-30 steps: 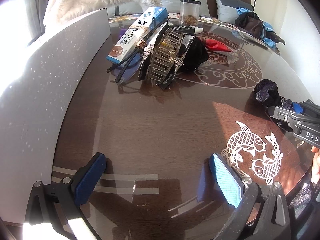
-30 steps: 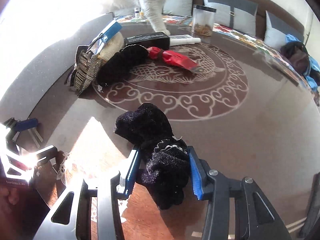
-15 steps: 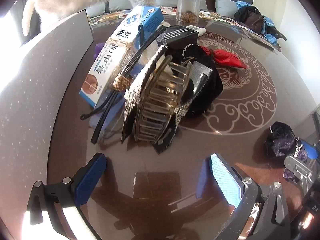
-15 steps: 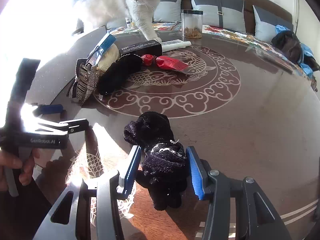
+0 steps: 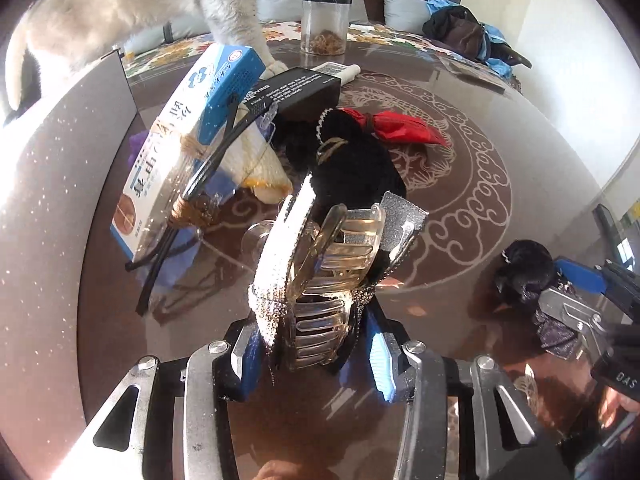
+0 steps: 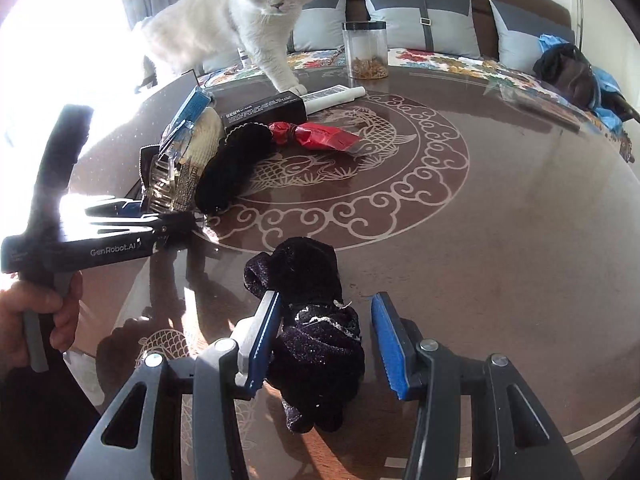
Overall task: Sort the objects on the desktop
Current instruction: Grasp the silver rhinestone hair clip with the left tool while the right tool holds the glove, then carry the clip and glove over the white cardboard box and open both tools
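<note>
A clear hair claw clip [image 5: 320, 280] with a glittery silver bow stands at the near end of a pile on the brown glass table [image 5: 460, 320]. My left gripper [image 5: 314, 354] has its jaws closing on the clip, and both blue pads touch its sides. In the right wrist view the left gripper [image 6: 160, 216] reaches into that pile from the left. My right gripper [image 6: 326, 340] is shut on a black sparkly scrunchie [image 6: 300, 264], which bulges out ahead of the pads. The same scrunchie [image 5: 524, 272] shows at the right edge of the left wrist view.
Behind the clip lie a blue-white box [image 5: 188, 148], a black box [image 5: 304, 88], black fabric [image 5: 352, 160], a red wrapper [image 6: 320, 136] and a white tube [image 6: 336, 98]. A white cat [image 6: 248, 24] stands at the far edge beside a jar [image 6: 366, 50]. A grey board [image 5: 52, 208] borders the left.
The left gripper moved forward up to the pile and its wide-open jaws closed around the hair clip. The right gripper kept its hold on the scrunchie. The cat stepped closer.
</note>
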{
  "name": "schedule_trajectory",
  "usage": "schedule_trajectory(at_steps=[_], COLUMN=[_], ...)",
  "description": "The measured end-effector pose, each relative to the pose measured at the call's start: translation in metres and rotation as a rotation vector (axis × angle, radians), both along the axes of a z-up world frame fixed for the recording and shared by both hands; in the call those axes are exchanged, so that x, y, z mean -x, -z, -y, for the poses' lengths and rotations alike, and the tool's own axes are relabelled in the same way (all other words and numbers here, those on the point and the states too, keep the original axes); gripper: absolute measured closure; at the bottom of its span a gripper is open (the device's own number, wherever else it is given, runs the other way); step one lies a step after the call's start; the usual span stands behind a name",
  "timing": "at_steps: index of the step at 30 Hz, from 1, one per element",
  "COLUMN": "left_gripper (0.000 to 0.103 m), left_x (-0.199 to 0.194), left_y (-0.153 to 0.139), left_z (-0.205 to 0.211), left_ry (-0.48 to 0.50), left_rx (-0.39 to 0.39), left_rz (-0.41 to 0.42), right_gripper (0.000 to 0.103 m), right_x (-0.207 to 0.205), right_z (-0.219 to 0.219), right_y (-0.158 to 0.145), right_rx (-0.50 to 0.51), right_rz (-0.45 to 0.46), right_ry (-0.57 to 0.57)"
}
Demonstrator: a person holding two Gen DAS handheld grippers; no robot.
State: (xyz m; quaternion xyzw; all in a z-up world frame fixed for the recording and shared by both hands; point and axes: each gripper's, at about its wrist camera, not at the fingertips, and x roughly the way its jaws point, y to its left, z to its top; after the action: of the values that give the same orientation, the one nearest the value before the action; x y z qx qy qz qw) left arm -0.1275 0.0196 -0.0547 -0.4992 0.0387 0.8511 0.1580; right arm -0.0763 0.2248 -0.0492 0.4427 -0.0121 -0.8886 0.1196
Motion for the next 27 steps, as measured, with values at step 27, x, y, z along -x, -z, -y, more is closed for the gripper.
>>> schedule_trajectory(at_steps=[27], left_gripper=[0.055], left_x=[-0.049], left_y=[-0.004], left_z=[0.019], left_ry=[-0.062], left_rx=[-0.124], left_rz=[-0.016], right_gripper=[0.066], right_x=[-0.011], right_z=[0.02], right_y=[0.005], right_rx=[-0.1], right_rz=[0.021], right_ry=[-0.103])
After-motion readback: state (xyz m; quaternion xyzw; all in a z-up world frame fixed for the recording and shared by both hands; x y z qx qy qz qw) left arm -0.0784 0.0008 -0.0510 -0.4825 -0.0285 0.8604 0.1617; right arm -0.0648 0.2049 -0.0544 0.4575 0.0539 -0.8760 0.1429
